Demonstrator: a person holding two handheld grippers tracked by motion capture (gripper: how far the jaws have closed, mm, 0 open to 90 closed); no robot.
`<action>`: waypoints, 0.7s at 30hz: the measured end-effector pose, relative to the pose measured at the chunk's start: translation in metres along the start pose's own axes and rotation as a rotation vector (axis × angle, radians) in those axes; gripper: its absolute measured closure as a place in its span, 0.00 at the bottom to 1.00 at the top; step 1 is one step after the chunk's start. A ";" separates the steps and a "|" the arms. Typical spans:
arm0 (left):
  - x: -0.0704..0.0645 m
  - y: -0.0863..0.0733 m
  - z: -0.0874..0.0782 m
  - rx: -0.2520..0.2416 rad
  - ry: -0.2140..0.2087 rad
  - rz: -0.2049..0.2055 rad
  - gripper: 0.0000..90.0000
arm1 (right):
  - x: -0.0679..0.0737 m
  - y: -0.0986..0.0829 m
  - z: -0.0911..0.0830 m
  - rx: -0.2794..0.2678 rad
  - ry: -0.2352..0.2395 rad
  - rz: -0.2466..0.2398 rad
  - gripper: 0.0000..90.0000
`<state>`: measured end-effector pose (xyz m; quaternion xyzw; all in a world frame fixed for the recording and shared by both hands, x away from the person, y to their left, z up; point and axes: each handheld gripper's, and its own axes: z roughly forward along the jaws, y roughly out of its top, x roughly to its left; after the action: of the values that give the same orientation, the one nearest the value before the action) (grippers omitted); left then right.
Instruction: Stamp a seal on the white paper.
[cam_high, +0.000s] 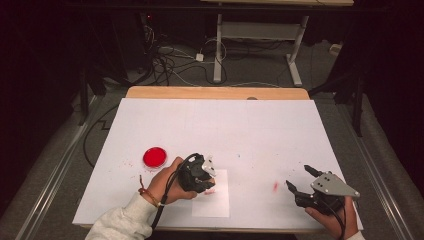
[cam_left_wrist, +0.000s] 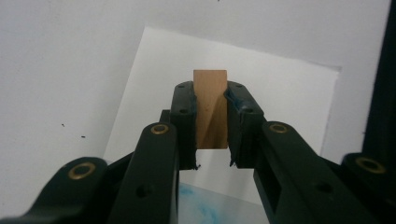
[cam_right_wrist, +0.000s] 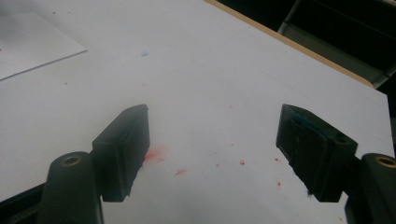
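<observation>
My left gripper (cam_high: 207, 182) points down over a white paper sheet (cam_high: 218, 202) near the table's front. In the left gripper view its jaws (cam_left_wrist: 211, 116) are shut on a small brown wooden block (cam_left_wrist: 210, 105), held upright above the paper sheet (cam_left_wrist: 289, 98). A round red ink pad (cam_high: 154, 157) sits to the left of that hand. My right gripper (cam_high: 300, 179) rests at the front right, jaws wide apart. In the right gripper view the gripper (cam_right_wrist: 212, 140) has nothing between its fingers; red smudges (cam_right_wrist: 156, 155) mark the surface below.
A large white sheet (cam_high: 215, 130) covers the wooden table, whose far edge (cam_high: 215, 92) shows bare. A red smear (cam_high: 275, 186) lies between the two hands. Blue stain (cam_left_wrist: 205, 207) marks the paper near the left jaws. Cables and table legs lie on the floor beyond.
</observation>
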<state>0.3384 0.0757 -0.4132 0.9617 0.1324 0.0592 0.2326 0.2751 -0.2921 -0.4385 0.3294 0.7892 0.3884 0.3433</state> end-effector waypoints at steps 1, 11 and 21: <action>0.001 -0.001 -0.002 -0.006 0.001 -0.009 0.82 | 0.000 0.000 0.000 -0.001 -0.002 -0.002 0.29; 0.004 -0.016 -0.017 -0.051 0.028 -0.029 0.82 | 0.001 0.002 -0.002 -0.008 -0.003 -0.001 0.29; 0.013 -0.033 -0.030 -0.078 0.056 -0.087 0.82 | -0.001 0.005 0.003 -0.016 0.005 0.000 0.30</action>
<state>0.3379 0.1209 -0.4012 0.9431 0.1780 0.0813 0.2686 0.2798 -0.2893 -0.4350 0.3256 0.7870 0.3954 0.3439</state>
